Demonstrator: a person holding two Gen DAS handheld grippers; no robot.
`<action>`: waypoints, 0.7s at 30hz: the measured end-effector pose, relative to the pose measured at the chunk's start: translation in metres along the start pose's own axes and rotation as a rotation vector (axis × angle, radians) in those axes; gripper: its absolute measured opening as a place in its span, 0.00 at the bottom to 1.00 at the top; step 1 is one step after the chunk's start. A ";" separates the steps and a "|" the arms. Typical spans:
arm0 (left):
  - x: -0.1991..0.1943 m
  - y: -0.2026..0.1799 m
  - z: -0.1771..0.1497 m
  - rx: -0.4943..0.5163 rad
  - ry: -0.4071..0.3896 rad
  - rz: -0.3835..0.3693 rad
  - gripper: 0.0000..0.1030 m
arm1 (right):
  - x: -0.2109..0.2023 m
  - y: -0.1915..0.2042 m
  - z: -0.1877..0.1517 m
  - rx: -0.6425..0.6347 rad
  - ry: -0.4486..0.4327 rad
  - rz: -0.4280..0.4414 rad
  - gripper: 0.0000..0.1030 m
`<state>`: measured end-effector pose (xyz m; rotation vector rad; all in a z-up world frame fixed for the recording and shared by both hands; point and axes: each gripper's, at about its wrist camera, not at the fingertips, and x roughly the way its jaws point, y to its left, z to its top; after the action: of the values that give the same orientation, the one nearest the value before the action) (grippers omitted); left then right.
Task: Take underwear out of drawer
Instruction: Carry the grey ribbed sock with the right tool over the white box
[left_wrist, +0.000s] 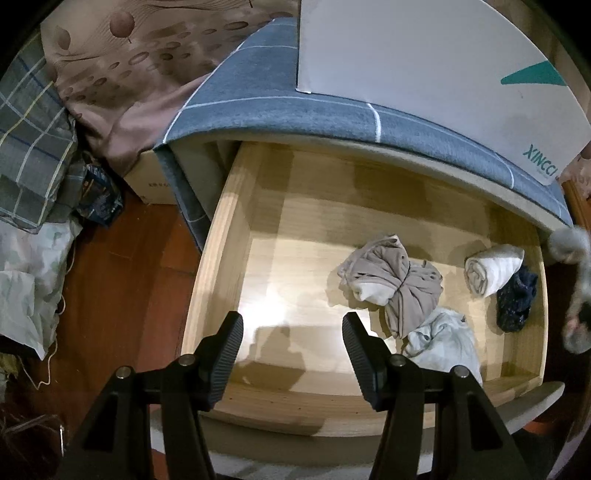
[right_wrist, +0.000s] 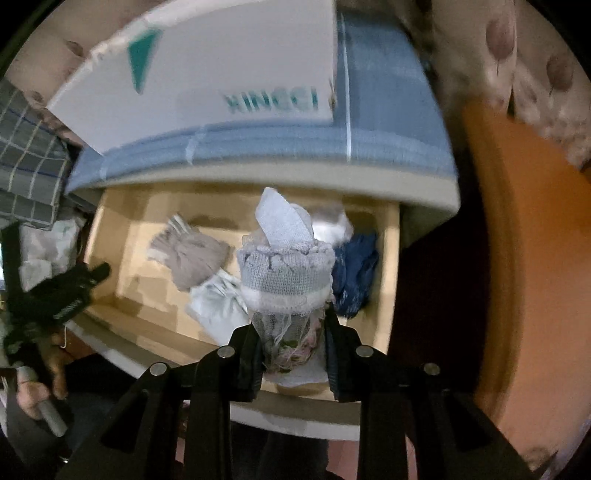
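Currently right gripper (right_wrist: 293, 345) pinches a grey-white rolled underwear (right_wrist: 284, 277) above the open drawer (left_wrist: 236, 236), left gripper (left_wrist: 292, 334) spread and empty over its near-left floor; only left view shows the bundle as an edge blur.

Drawer (left_wrist: 221, 236) – one; garments inside – four.

The left half of the drawer (left_wrist: 258, 266) floor is lying bare, giving open room to reach down. Rolled clothes (left_wrist: 391, 284) are crowding the right half. The bed edge (left_wrist: 332, 122) is overhanging the drawer's back, and the white box (left_wrist: 424, 59) is sitting on top.
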<state>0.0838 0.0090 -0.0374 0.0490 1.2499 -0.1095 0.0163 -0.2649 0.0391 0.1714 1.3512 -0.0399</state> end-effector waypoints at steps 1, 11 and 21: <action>0.000 0.000 0.000 -0.001 0.000 0.000 0.56 | -0.009 0.002 0.003 -0.005 -0.014 0.004 0.24; -0.001 -0.001 -0.001 0.000 -0.009 0.004 0.56 | -0.093 0.026 0.061 -0.062 -0.175 0.039 0.24; -0.001 0.001 0.000 -0.001 -0.012 -0.001 0.56 | -0.094 0.059 0.154 -0.097 -0.227 -0.003 0.24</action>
<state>0.0833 0.0105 -0.0363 0.0465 1.2383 -0.1101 0.1522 -0.2361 0.1688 0.0801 1.1247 0.0033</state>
